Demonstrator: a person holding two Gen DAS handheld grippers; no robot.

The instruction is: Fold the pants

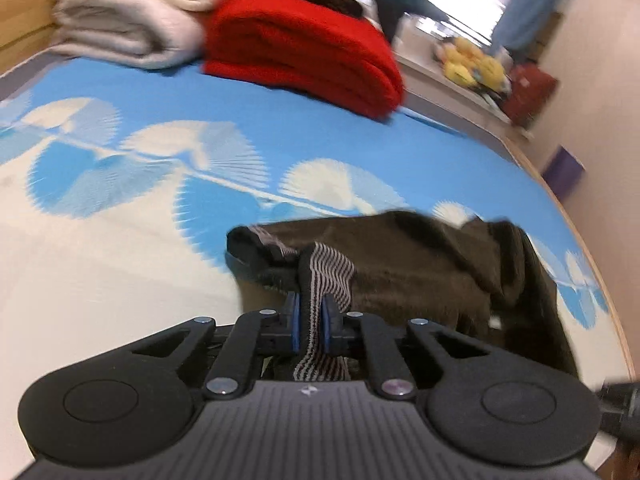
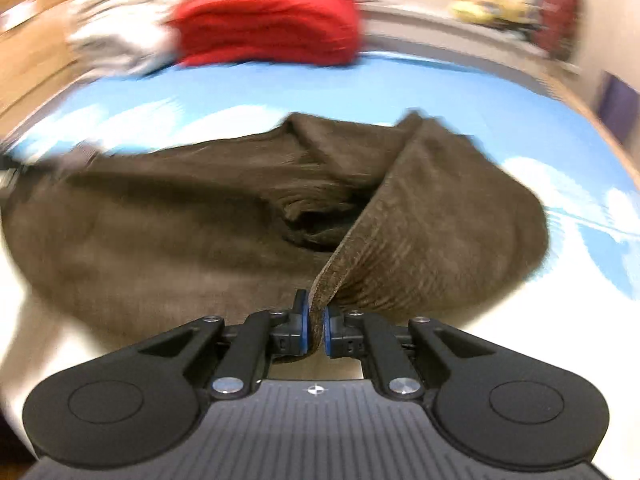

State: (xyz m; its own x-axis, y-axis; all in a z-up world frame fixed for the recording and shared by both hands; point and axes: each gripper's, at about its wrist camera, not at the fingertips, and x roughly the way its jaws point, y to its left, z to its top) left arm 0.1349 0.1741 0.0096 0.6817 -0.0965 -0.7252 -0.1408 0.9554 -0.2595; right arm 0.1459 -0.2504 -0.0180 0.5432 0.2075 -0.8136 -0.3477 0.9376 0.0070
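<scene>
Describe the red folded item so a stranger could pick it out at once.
Start at the far end of the bed with the blue-and-white sheet. There a red folded blanket sits beside a cream folded blanket; it is the only bright red bundle on the bed.

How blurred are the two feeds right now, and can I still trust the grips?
Left wrist view: mild motion blur, bright window glare top right; left tool visibly clamps the striped waistband. Right wrist view: heavy smear across the bed and red stack, but the right tool stays sharp, pinching the pants edge.
</scene>
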